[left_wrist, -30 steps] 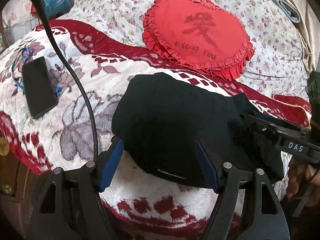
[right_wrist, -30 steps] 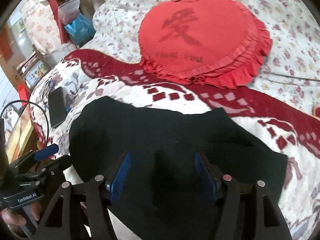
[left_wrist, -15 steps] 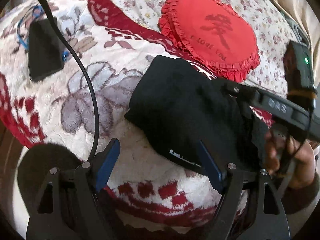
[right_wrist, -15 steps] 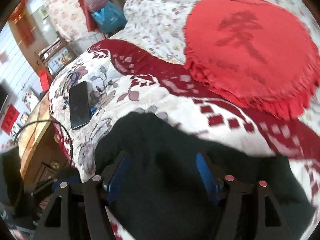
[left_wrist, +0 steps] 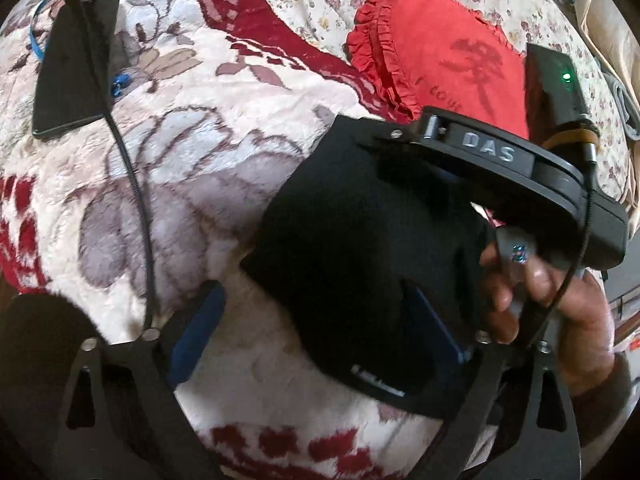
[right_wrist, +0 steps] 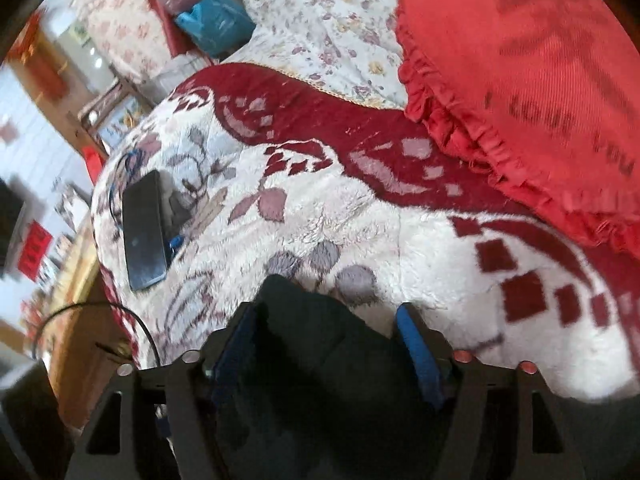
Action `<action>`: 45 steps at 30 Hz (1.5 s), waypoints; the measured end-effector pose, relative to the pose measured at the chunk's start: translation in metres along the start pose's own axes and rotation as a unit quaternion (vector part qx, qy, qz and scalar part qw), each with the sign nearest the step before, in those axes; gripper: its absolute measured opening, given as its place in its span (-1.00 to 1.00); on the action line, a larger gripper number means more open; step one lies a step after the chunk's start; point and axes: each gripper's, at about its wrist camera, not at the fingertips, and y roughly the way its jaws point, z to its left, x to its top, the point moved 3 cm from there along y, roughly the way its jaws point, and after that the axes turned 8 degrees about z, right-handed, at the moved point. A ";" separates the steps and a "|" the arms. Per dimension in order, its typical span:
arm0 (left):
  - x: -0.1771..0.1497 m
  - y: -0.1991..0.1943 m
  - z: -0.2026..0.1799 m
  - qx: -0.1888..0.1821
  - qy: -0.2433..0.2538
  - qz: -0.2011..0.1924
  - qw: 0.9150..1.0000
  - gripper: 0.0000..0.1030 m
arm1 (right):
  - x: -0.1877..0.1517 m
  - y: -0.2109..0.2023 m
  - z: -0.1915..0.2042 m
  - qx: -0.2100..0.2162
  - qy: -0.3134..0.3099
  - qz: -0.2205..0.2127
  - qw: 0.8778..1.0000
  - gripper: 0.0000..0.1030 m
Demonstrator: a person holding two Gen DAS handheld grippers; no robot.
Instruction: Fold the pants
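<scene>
The black pants (left_wrist: 360,248) lie folded into a compact bundle on the white and red plush blanket (left_wrist: 224,128). My left gripper (left_wrist: 316,332) is open; its right finger lies over the bundle's near edge, its left finger over bare blanket. My right gripper (right_wrist: 328,344) is open with the pants (right_wrist: 320,360) lying between its blue fingers. In the left wrist view the right gripper's black body (left_wrist: 500,168) lies over the far side of the bundle, with the hand (left_wrist: 552,304) holding it.
A red heart-shaped ruffled cushion (left_wrist: 448,60) lies beyond the pants on a floral quilt (right_wrist: 328,20). A black phone (right_wrist: 144,232) with a blue cord rests on the blanket at the left. A black cable (left_wrist: 132,184) runs across the blanket. Wooden furniture stands off the left edge.
Both grippers have moved left and closer to the blanket. The right gripper has swung across the top of the bundle, and the bundle looks narrower than before.
</scene>
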 end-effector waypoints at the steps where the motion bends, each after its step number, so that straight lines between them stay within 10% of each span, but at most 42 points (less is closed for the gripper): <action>1: 0.001 0.001 -0.002 -0.001 0.004 -0.005 1.000 0.90 | 0.000 0.000 0.000 -0.001 0.001 -0.002 1.000 -0.10; 6: 0.003 -0.019 -0.011 -0.027 0.025 -0.043 0.998 -0.16 | -0.004 -0.022 0.005 0.016 -0.001 -0.026 1.000 -0.41; 9: 0.003 -0.042 -0.028 -0.056 0.057 -0.069 0.994 -0.45 | -0.007 -0.057 0.001 0.055 0.017 -0.054 0.997 -0.43; 17: -0.034 -0.067 -0.135 -0.155 0.256 -0.069 0.952 -0.46 | -0.069 -0.180 -0.052 0.022 0.097 -0.167 0.981 -0.43; 21: -0.052 -0.021 -0.161 -0.176 0.284 0.008 0.943 -0.46 | -0.114 -0.193 -0.095 -0.017 0.183 -0.159 0.970 0.26; 28: -0.068 -0.046 -0.165 -0.173 0.347 0.016 0.922 -0.34 | -0.151 -0.194 -0.101 0.058 0.214 -0.165 0.961 0.45; 32: -0.058 -0.069 -0.141 -0.166 0.329 -0.002 0.930 0.25 | -0.144 -0.172 -0.083 0.075 0.191 -0.135 0.969 0.47; 39: -0.028 -0.071 -0.088 -0.125 0.256 -0.024 0.958 0.31 | -0.130 -0.150 -0.076 0.136 0.202 -0.140 0.960 0.58; 45: -0.034 -0.026 -0.101 -0.134 0.264 0.019 0.955 0.31 | -0.119 -0.138 -0.079 0.190 0.247 -0.137 0.940 0.66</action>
